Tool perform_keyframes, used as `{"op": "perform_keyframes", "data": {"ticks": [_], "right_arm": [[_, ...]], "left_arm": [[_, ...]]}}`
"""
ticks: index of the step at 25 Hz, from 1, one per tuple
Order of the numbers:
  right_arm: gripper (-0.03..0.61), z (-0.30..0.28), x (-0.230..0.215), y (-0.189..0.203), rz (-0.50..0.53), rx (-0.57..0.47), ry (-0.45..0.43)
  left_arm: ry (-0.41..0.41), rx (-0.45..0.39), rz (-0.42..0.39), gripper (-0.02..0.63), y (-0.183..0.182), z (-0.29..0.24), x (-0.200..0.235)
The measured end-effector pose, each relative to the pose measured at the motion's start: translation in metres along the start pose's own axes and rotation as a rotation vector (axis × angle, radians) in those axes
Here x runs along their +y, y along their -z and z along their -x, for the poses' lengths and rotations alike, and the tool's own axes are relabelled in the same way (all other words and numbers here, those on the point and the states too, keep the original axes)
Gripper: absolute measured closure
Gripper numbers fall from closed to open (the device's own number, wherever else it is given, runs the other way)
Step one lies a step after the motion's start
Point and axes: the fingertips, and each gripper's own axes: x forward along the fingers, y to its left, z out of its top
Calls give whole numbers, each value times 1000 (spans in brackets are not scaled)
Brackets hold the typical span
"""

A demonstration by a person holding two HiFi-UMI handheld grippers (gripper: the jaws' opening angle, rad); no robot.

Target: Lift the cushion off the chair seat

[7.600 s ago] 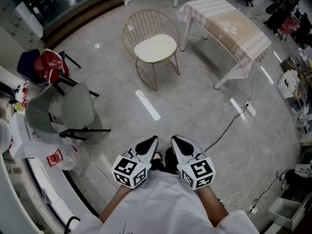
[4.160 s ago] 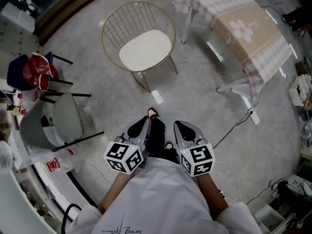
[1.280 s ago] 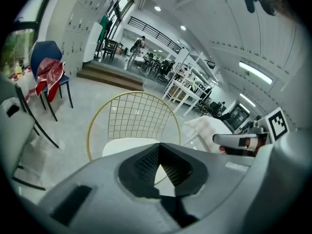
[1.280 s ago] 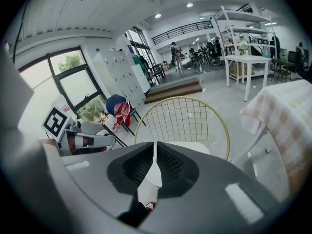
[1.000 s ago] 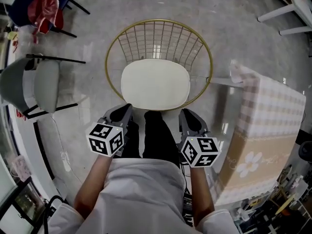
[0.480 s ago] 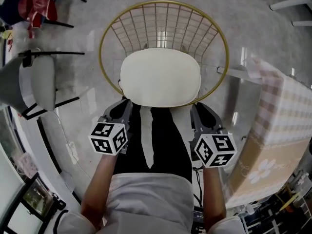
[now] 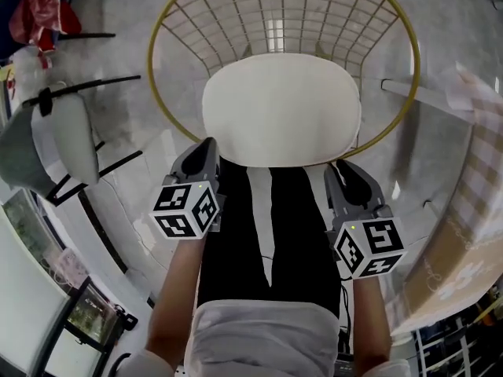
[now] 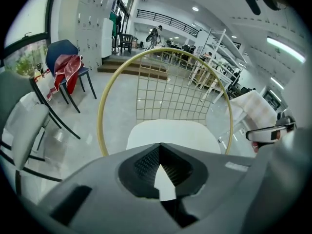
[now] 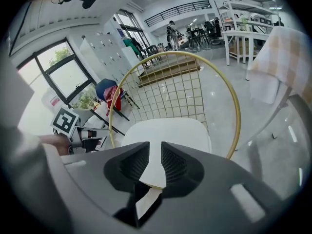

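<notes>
A cream cushion [image 7: 281,108] lies on the seat of a gold wire chair [image 7: 159,44]. Both grippers hover just short of the cushion's near edge and touch nothing. My left gripper [image 7: 206,149] is by the near left corner, its jaws shut and empty. My right gripper [image 7: 346,175] is by the near right corner. Its jaws have just been opening and show a narrow gap with nothing in it. In the left gripper view the cushion [image 8: 170,130] sits past the closed tips [image 8: 160,147]. In the right gripper view the cushion [image 9: 165,130] shows through the gap [image 9: 155,152].
A grey chair [image 7: 55,132] stands at the left, with a red bag [image 7: 35,10] on a blue chair behind it. A table with a checked cloth [image 7: 479,132] is close on the right. The person's black-trousered legs [image 7: 271,226] stand between the grippers.
Both grippers have sunk toward the cushion's near edge, and the chair now looms larger in the head view. The right jaws have parted slightly. The left jaws stay shut.
</notes>
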Motion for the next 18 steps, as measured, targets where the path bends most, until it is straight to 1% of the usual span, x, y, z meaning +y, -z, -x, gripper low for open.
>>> {"op": "perform_keyframes", "data": {"ticks": [3, 5, 8, 12, 15, 17, 18], "right_arm": [[494, -9, -7, 8, -36, 2, 19], [492, -15, -11, 10, -51, 2, 30], [491, -23, -12, 10, -67, -2, 35], [487, -34, -16, 5, -54, -3, 37], [485, -41, -21, 2, -43, -3, 44], [483, -44, -25, 1, -41, -1, 52], [483, -45, -28, 1, -42, 1, 55]], "left_arm": [[-37, 14, -17, 614, 1, -11, 13], [-46, 22, -36, 614, 0, -18, 17], [-55, 35, -58, 591, 0, -28, 23], [-85, 52, -60, 514, 1, -44, 33], [-105, 56, -52, 486, 2, -55, 42], [-110, 56, -46, 421, 3, -61, 46], [-111, 58, -45, 407, 3, -63, 48]]}}
